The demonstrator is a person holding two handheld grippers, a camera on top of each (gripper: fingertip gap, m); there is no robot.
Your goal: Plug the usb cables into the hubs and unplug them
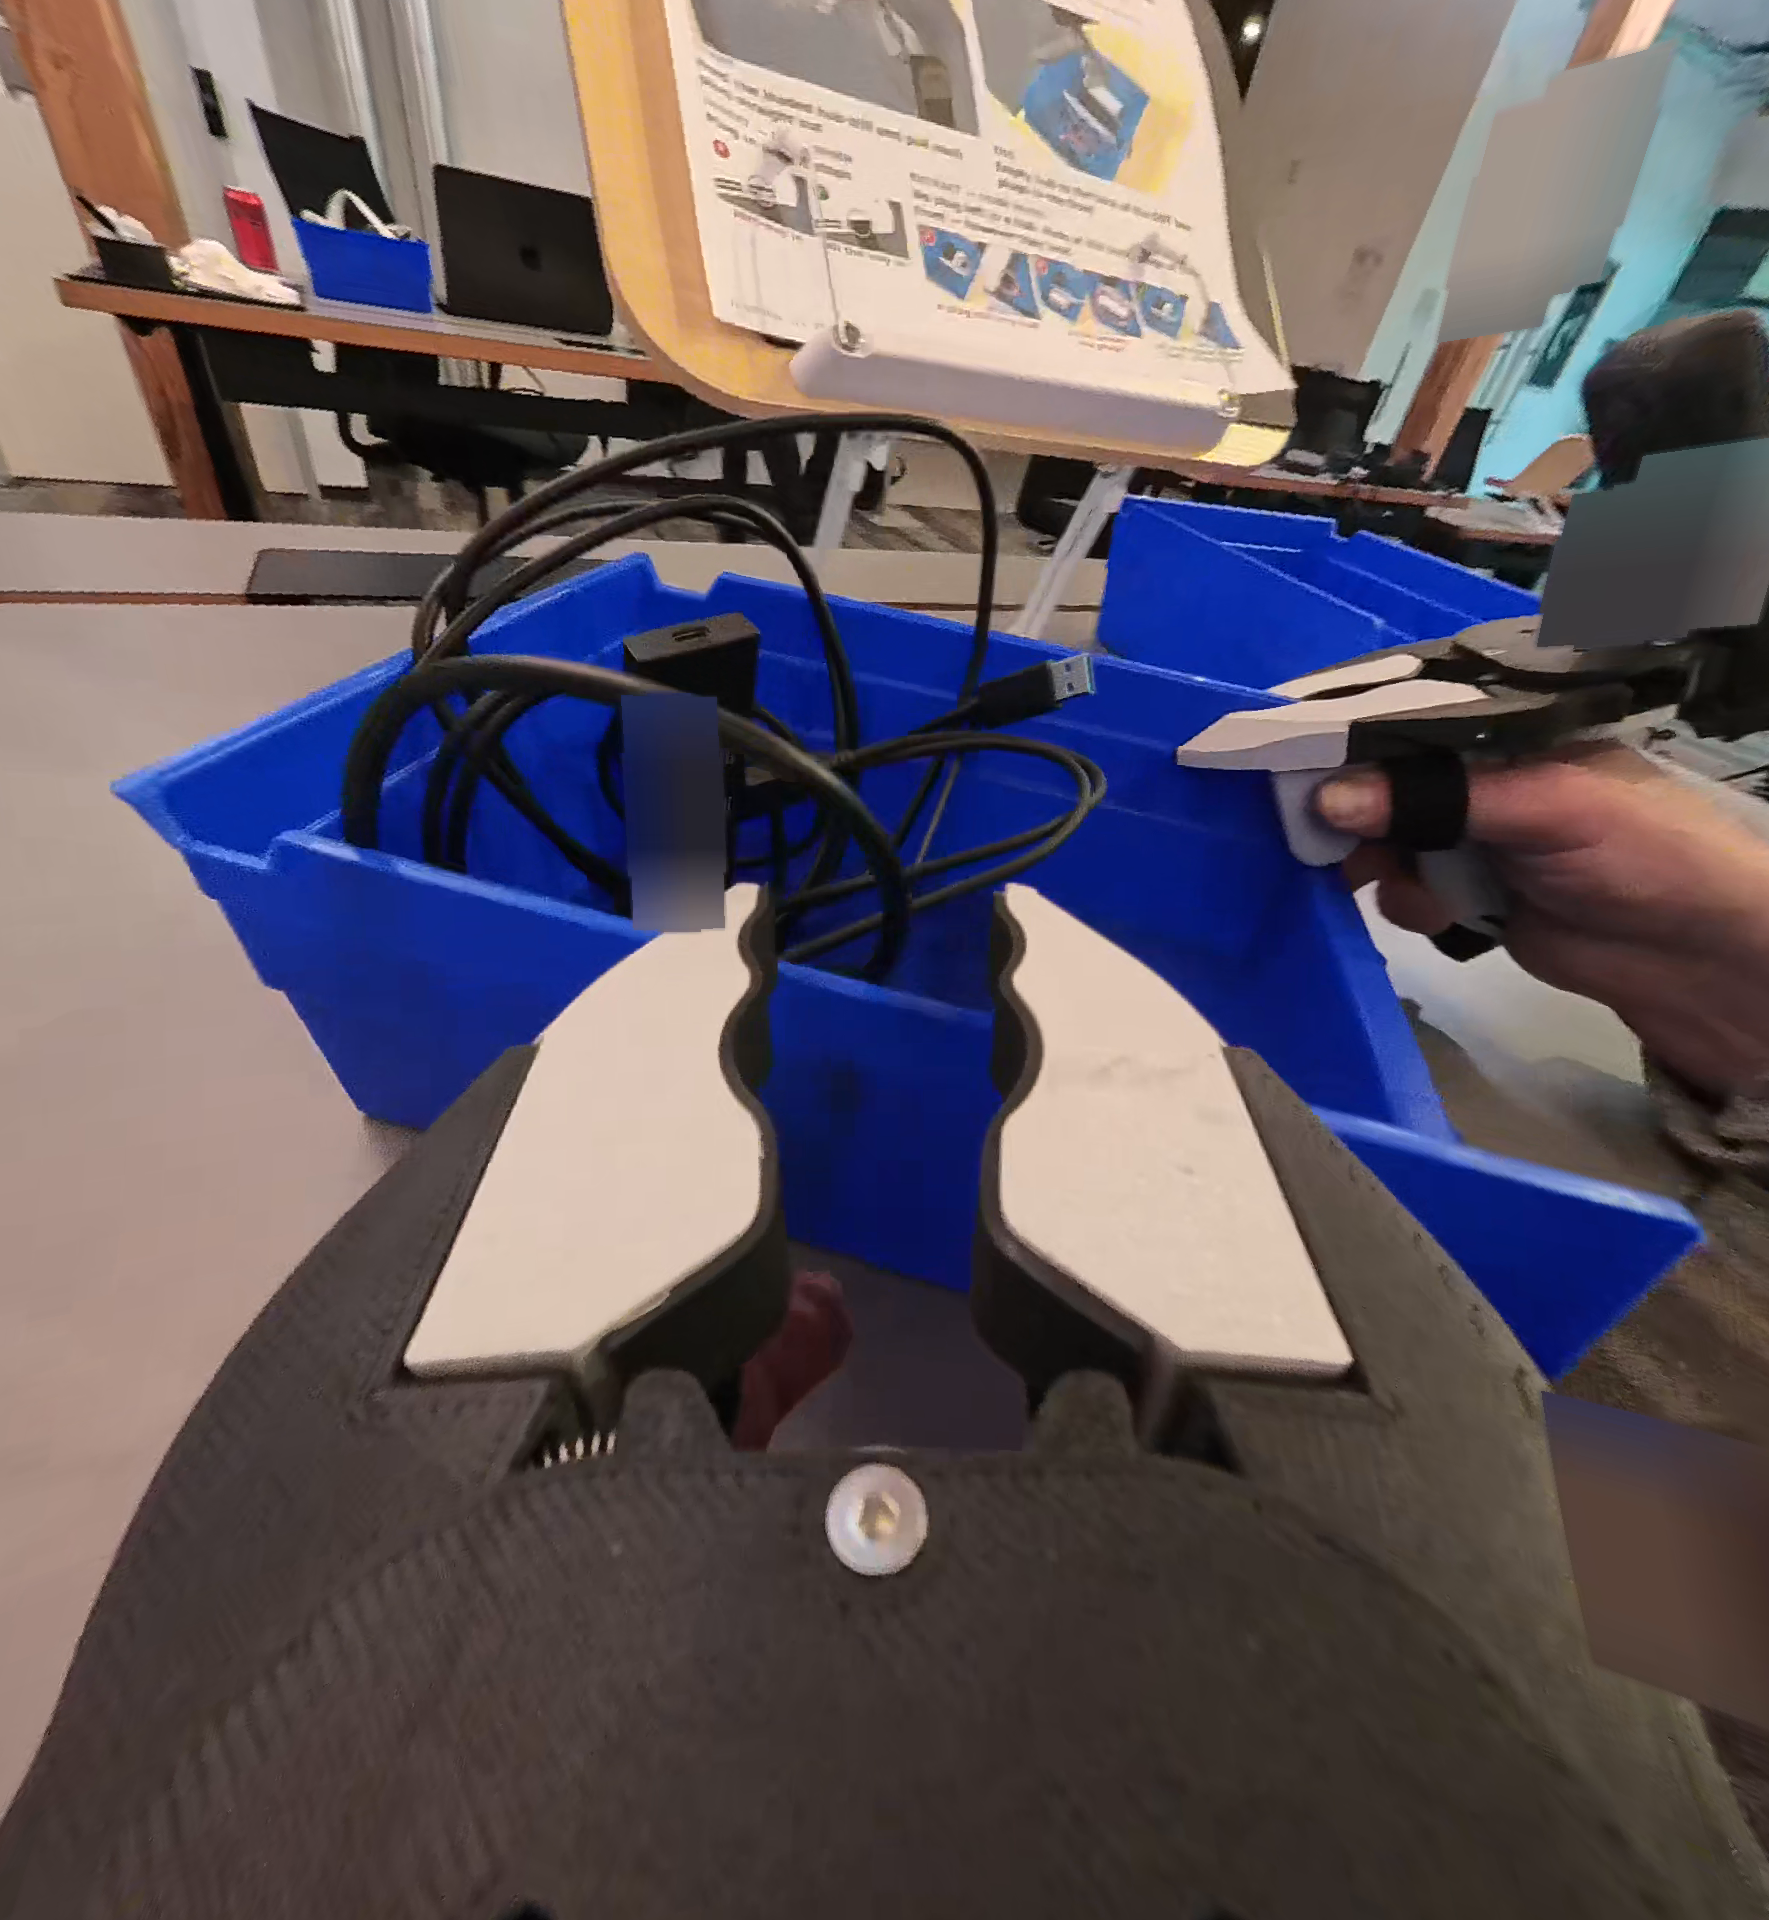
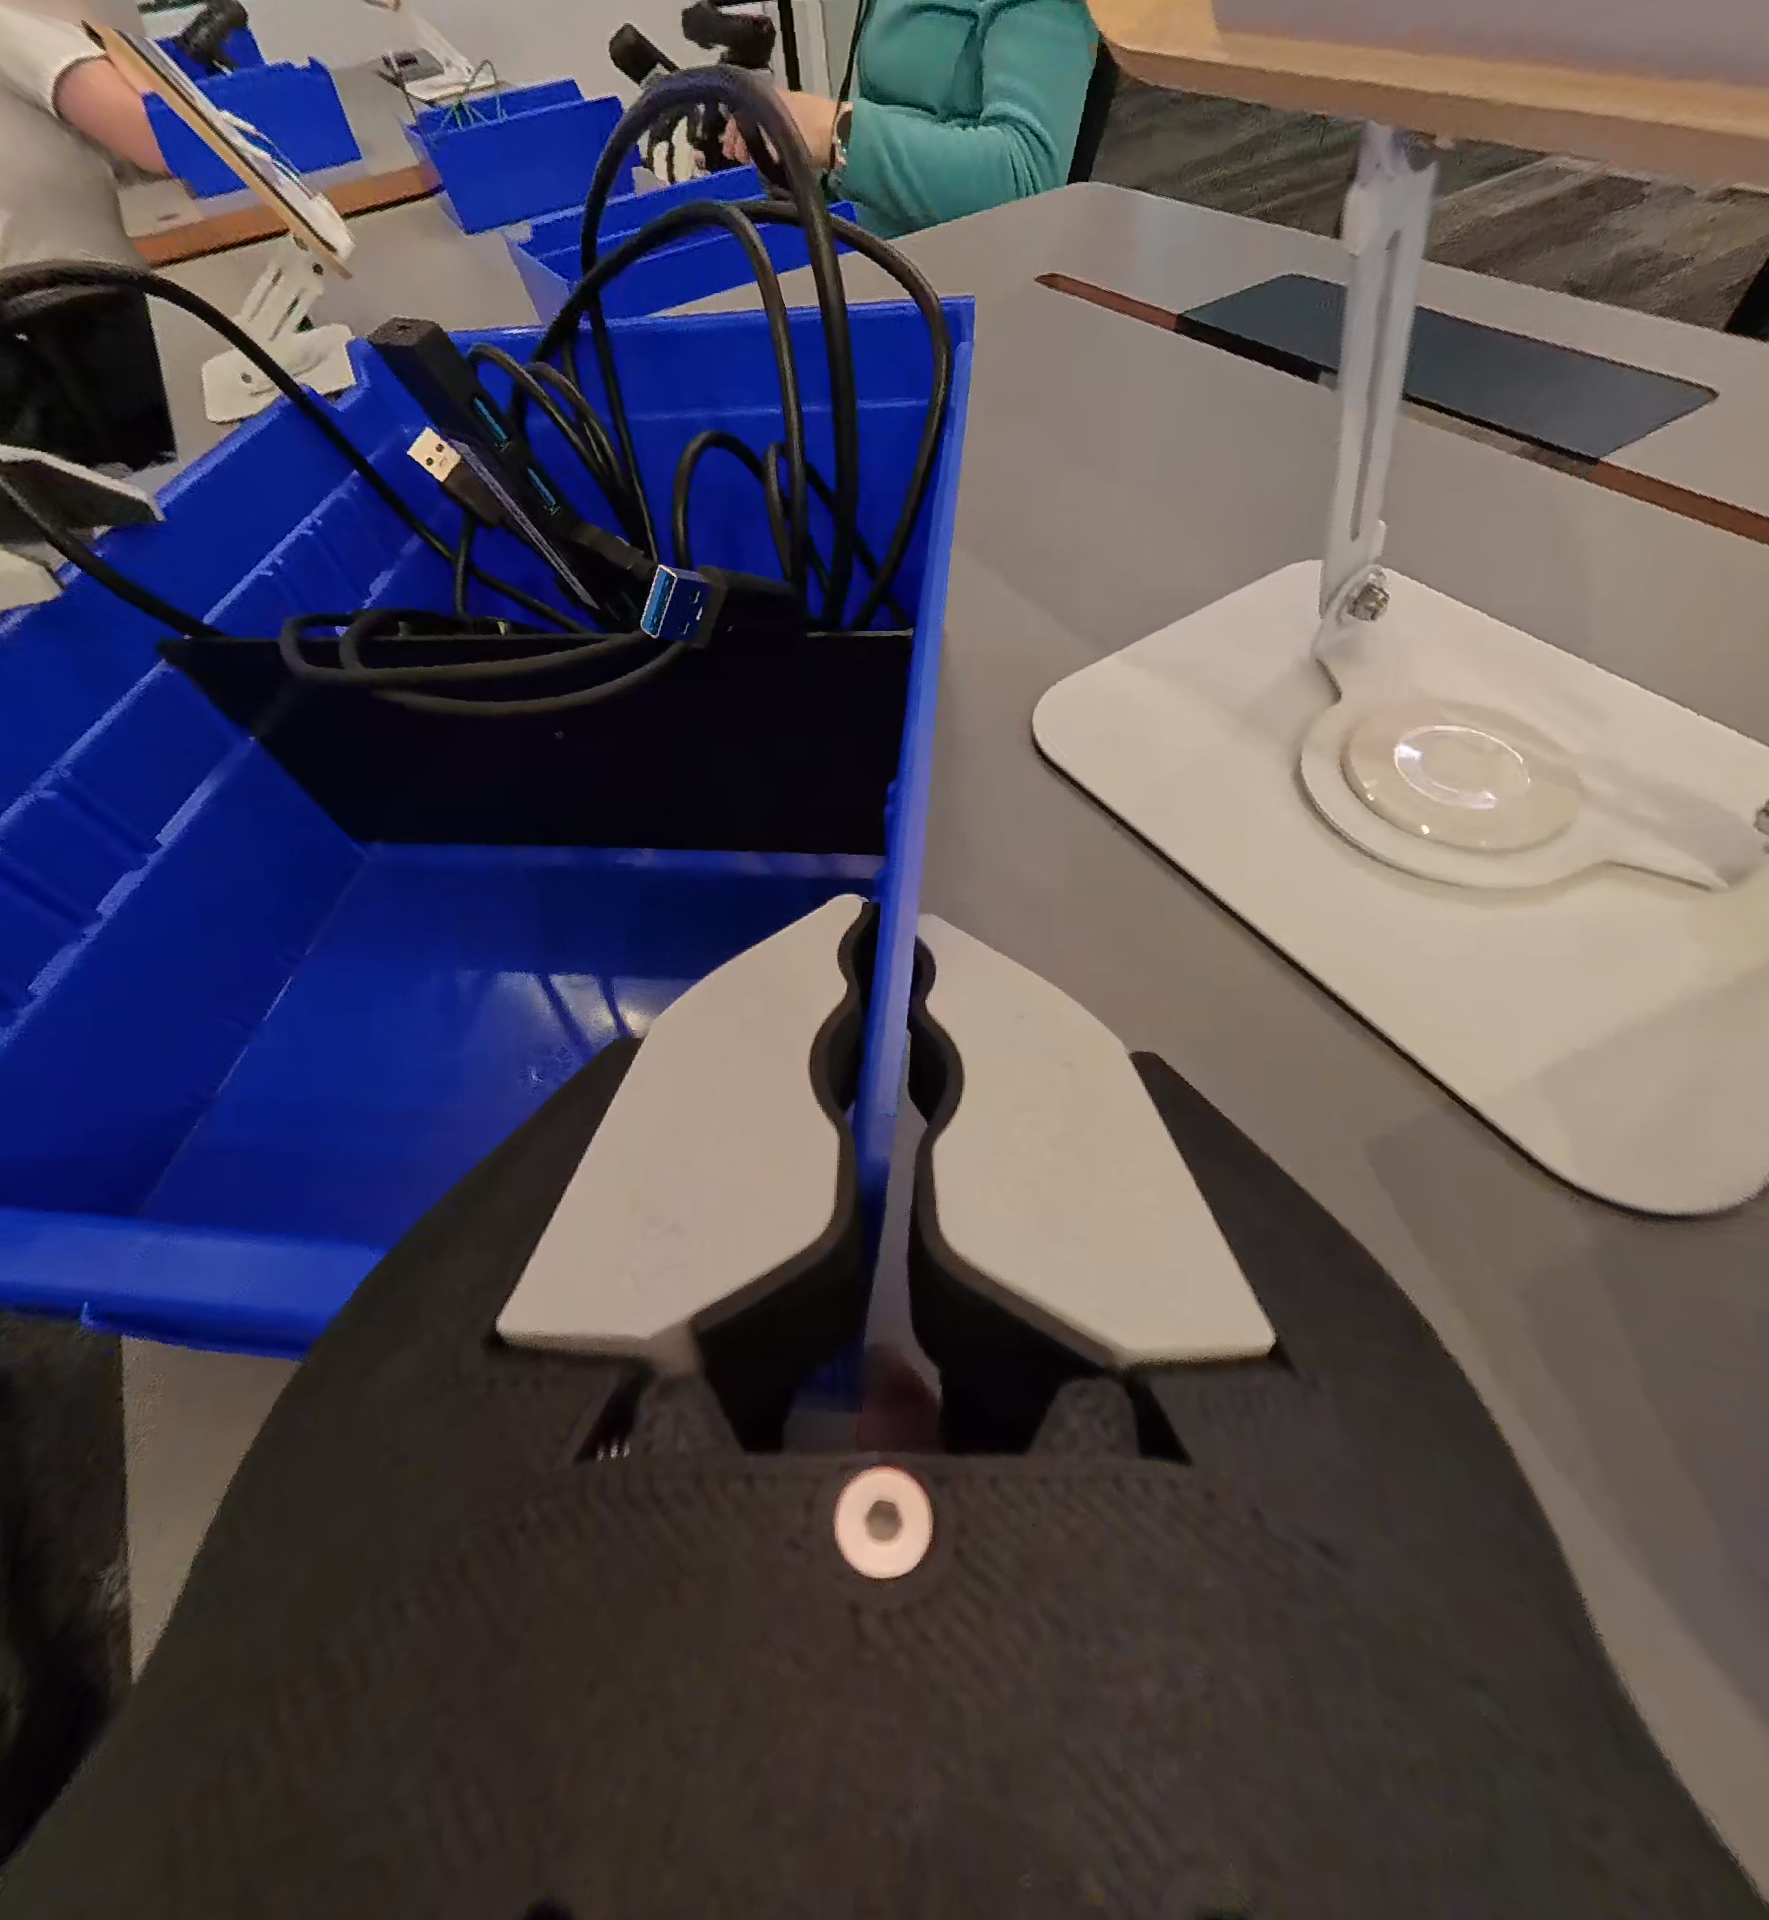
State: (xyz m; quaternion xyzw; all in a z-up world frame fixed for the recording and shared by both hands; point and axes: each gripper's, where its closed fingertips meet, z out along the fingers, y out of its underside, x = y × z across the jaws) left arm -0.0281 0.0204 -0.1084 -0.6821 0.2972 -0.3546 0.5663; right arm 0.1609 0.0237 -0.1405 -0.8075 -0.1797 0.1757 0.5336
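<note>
On a grey office table [image 2: 1223,468], the right gripper [image 2: 885,997] clamps the blue plastic bin's side wall [image 2: 937,623], steadying it. The left gripper [image 1: 885,935] hovers spread and empty before the tangled black USB cables [image 1: 859,748] and black hub [image 1: 693,649] inside; picking a plug seems next.

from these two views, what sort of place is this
Probably a shared office or lab workroom set up for gripper data collection: rows of desks with laptops, matching blue bins at neighbouring stations, and an illustrated instruction sheet propped above the blue bin of USB cables.
</note>
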